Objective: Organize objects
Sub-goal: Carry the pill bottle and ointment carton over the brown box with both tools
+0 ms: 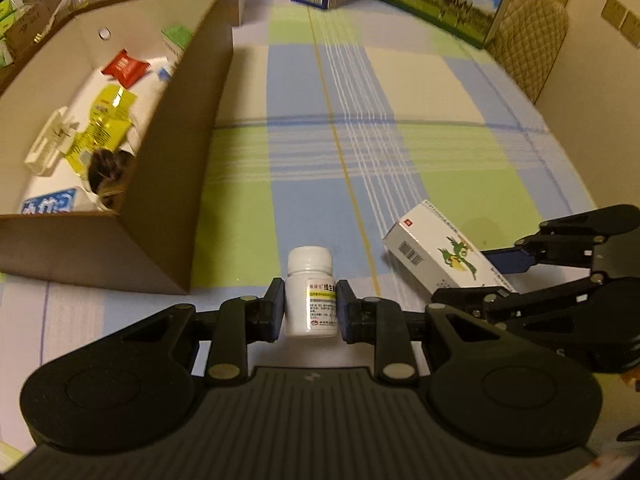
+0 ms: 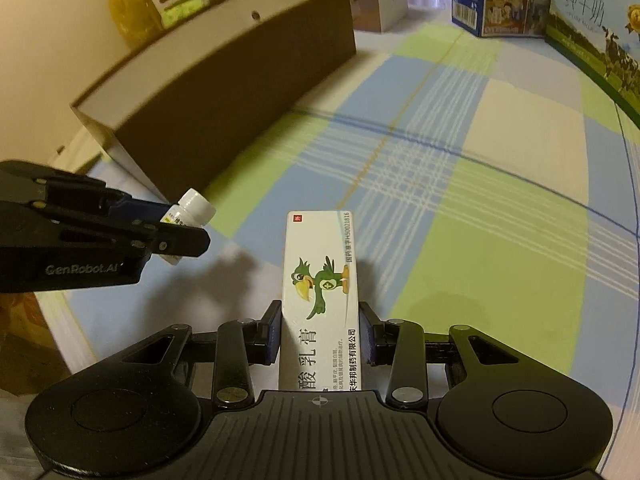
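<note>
Left tongs [image 1: 310,304] clamp a white pill bottle [image 1: 310,292] upright between their pads; right tongs [image 2: 320,332] grip a white ointment box [image 2: 320,292] lengthwise, above the checked desk [image 1: 320,160]

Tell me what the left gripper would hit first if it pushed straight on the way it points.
Probably the plaid tablecloth: the left gripper, shut on the white pill bottle, points down at bare cloth right of the cardboard box.

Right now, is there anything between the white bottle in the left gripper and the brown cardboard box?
Only the box's own near wall. The left gripper holds the white pill bottle beside the brown cardboard box, with bare checked tablecloth between; it must clear that wall.
</note>
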Tool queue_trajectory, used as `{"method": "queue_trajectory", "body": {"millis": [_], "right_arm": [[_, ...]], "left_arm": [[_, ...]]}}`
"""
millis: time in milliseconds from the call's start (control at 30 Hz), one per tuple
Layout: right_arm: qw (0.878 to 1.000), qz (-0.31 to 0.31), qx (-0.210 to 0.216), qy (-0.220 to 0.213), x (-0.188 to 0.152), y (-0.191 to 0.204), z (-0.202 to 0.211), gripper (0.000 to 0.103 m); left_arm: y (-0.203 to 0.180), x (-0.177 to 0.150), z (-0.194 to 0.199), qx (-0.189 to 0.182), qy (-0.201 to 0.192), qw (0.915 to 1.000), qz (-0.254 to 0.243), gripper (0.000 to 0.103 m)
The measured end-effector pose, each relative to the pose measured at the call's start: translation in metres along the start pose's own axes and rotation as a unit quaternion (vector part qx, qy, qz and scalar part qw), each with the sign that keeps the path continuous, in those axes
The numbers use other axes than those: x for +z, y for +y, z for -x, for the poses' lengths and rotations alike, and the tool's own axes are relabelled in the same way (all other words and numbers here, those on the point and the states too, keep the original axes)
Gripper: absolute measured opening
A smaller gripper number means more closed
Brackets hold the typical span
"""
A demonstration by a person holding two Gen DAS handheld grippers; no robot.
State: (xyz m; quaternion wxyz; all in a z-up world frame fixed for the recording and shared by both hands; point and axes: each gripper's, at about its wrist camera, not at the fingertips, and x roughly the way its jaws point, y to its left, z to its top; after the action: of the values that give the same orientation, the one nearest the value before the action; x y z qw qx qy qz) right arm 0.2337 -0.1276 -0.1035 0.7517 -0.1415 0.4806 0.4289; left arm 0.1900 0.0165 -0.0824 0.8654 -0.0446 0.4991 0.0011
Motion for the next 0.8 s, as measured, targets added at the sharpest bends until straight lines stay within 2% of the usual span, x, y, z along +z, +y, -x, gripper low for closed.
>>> {"method": "queue_trajectory", "body": {"millis": [300, 467, 800], "right_arm": [[0.999, -0.002, 0.032, -0.040, 0.034, 0.038, 0.025, 0.035], [0.996, -0.002, 0.061, -0.062, 0.058, 0.061, 0.030, 0.035], [0.990, -0.008, 0.102, -0.092, 0.112, 0.108, 0.014, 0.035]], "left_arm": [[0.026, 0.011, 0.054, -0.008, -0.058, 0.9981, 0.022, 0.022], [0.050, 0.019, 0.077, 0.001, -0.081, 0.9962, 0.032, 0.022], [0.123, 0.037, 0.100, 0.052, -0.109, 0.9908, 0.061, 0.022]]}}
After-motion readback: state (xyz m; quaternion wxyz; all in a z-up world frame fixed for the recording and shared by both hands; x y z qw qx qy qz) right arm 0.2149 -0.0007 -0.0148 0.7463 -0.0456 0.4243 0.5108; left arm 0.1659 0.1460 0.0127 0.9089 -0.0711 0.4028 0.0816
